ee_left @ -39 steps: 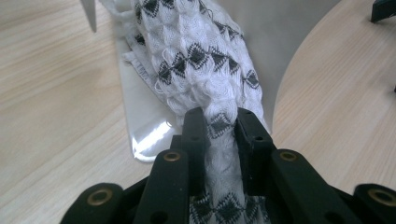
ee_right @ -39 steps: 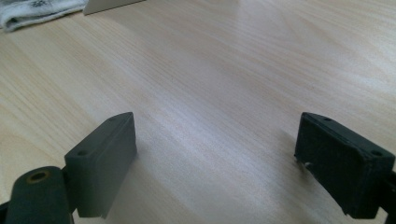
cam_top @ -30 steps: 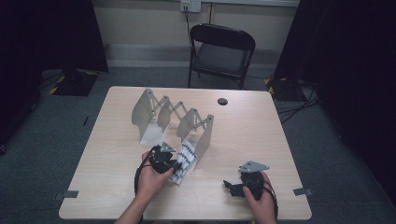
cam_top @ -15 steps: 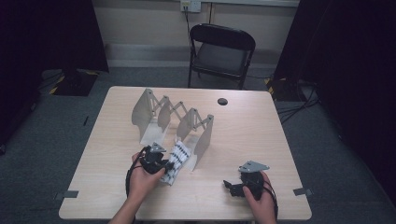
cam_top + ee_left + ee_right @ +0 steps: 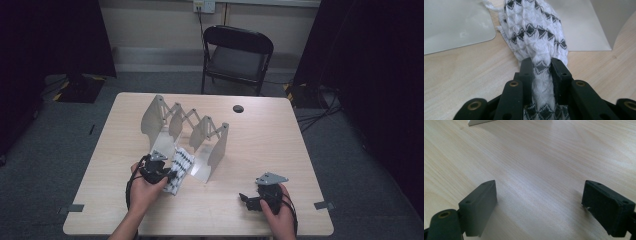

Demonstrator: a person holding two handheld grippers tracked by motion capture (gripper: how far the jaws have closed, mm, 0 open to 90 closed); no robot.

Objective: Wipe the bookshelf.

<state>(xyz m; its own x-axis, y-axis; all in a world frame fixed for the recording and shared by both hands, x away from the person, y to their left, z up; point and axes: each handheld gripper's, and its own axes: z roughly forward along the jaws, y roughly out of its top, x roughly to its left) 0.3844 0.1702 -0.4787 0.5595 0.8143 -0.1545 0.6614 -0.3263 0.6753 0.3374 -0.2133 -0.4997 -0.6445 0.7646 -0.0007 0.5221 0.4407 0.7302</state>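
Two pale folding rack panels (image 5: 215, 150) stand just beyond the knitted diamond-patterned cloth (image 5: 536, 37), pinched by the left gripper (image 5: 541, 68); the right gripper (image 5: 539, 205) gapes over bare wood.

The accordion rack (image 5: 185, 131) stands across the middle of the surface (image 5: 260, 145), blocking passage from near edge to far edge there. Its end plates and the patterned cloth (image 5: 179, 170) crowd the near left. Bare wood lies open to the rack's right, around the right gripper (image 5: 243, 199).
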